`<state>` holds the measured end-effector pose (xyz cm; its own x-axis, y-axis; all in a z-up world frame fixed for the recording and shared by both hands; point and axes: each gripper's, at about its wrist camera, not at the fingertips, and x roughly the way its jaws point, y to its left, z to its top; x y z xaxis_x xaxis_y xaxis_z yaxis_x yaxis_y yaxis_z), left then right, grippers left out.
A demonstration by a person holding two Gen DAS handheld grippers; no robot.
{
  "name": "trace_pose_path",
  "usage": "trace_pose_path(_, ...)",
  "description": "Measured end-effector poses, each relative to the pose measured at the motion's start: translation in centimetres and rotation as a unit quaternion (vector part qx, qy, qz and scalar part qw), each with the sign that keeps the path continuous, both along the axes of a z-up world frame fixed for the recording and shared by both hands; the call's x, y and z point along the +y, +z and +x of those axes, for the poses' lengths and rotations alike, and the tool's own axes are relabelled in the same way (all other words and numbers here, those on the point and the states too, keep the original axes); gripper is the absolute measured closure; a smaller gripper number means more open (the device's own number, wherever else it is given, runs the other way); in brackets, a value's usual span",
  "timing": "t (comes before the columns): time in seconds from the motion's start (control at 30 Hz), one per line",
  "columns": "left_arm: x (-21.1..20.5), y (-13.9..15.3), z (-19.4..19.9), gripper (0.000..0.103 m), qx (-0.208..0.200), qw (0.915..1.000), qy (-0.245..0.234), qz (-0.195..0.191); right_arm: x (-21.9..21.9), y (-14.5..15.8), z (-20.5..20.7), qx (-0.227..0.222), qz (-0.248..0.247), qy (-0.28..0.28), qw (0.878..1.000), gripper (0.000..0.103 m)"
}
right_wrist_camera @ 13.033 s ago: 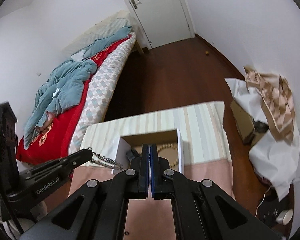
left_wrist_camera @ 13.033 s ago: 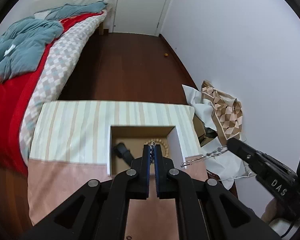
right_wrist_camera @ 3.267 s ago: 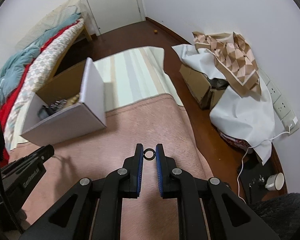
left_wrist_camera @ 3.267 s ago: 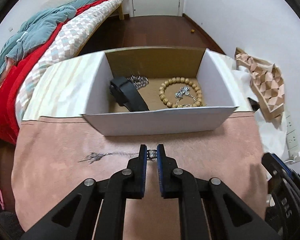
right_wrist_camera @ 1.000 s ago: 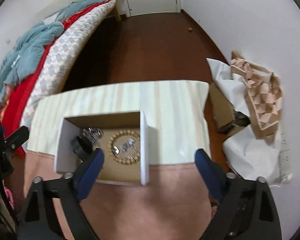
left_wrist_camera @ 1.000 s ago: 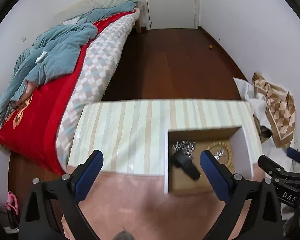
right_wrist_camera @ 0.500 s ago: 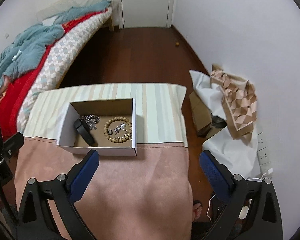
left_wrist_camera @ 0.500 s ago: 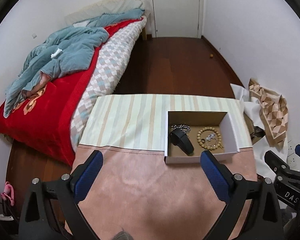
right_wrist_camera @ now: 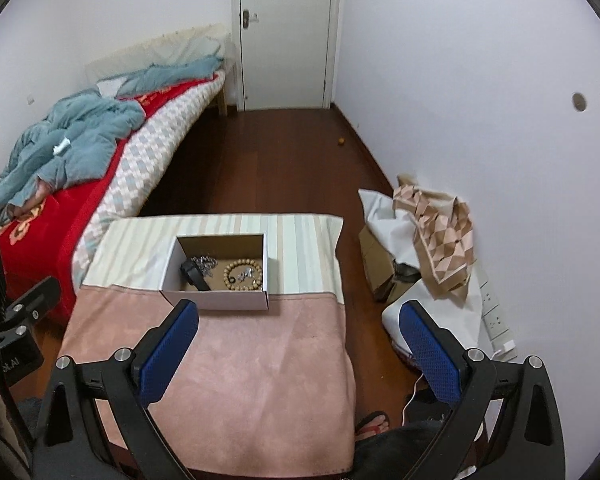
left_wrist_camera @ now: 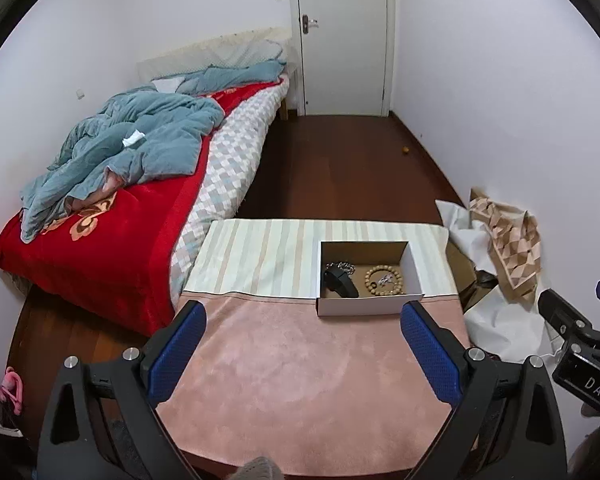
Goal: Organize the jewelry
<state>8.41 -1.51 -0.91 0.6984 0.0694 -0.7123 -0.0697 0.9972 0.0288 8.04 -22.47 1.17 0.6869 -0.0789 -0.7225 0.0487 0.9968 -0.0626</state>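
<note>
Left wrist view: left gripper (left_wrist_camera: 302, 340) jaws spread wide, nothing between them, hanging above the pink part of the tabletop (left_wrist_camera: 300, 380). Right gripper (left_wrist_camera: 572, 320) visible at the right edge of this view, off the tabletop's right side; its fingers look parted there.

Right wrist view: right gripper (right_wrist_camera: 298, 340) also spread wide, empty, above the pink cloth. Left gripper's body shows at the left edge.

White cardboard box (left_wrist_camera: 366, 306) sits upright, open top, on the tabletop where the pink cloth meets the striped cloth (left_wrist_camera: 260, 260). All jewelry seen is inside it:
- black band (left_wrist_camera: 340, 282), left side of the box floor
- silver chain (left_wrist_camera: 344, 267), bunched just behind the black band, touching it
- wooden bead bracelet (left_wrist_camera: 384, 280), right side, lying flat as a ring
- small silver piece (left_wrist_camera: 384, 279) inside the bead ring; too small to tell what it is

Same layout in the right wrist view: box (right_wrist_camera: 220, 300), band (right_wrist_camera: 194, 274), chain (right_wrist_camera: 204, 262), bracelet (right_wrist_camera: 244, 276).

Pink cloth shows no loose jewelry in either view.

Surroundings: bed (left_wrist_camera: 112, 216) with red cover and blue-grey quilt to the left, white door (left_wrist_camera: 342, 36) at the far end, patterned fabric (left_wrist_camera: 508, 248) over white sheeting on the floor to the right.
</note>
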Motion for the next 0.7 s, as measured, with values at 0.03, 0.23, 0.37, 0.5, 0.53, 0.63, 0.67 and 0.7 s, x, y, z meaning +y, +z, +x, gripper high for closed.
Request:
trace_pose_path(0.03, 0.1, 0.3, -0.5, 0.003, -0.003, 1.0000, 0.000, -0.001, 0.0, 0.7, -0.7, -0.006, -0.002, 0.000, 1.000, 0.001)
trace_pose_path(0.23, 0.2, 2.7, -3.4, 0.004, -0.021, 0.9997, 0.000, -0.014, 0.3, 4.4, -4.8, -0.042, -0.004, 0.003, 0.999, 0.000)
trace_pose_path(0.37, 0.3, 3.7, -4.9, 0.004, -0.024, 0.9996, -0.002, -0.018, 0.4, 6.0, -6.9, -0.055, -0.001, 0.006, 0.998, 0.000)
trace_pose_path(0.5, 0.5, 4.3, -5.7, 0.004, -0.026, 0.9994, -0.002, -0.022, 0.8, 7.1, -8.2, -0.060, -0.001, 0.012, 0.998, 0.000)
trace_pose_path(0.53, 0.5, 4.4, -5.9, 0.004, -0.026, 0.9994, -0.003, -0.024, 0.9, 7.3, -8.4, -0.060, -0.001, 0.013, 0.998, 0.000)
trace_pose_path(0.63, 0.3, 4.6, -6.4, 0.004, -0.024, 0.9993, -0.005, -0.027, 1.3, 7.6, -8.9, -0.056, 0.002, 0.020, 0.998, 0.000)
trace_pose_path(0.67, 0.3, 4.7, -6.6, 0.004, -0.024, 0.9993, -0.006, -0.027, 1.3, 7.7, -9.0, -0.055, 0.002, 0.021, 0.998, 0.000)
trace_pose_path(0.7, 0.2, 4.7, -6.6, 0.004, -0.025, 0.9993, -0.005, -0.027, 1.4, 7.7, -9.0, -0.053, 0.002, 0.023, 0.998, 0.000)
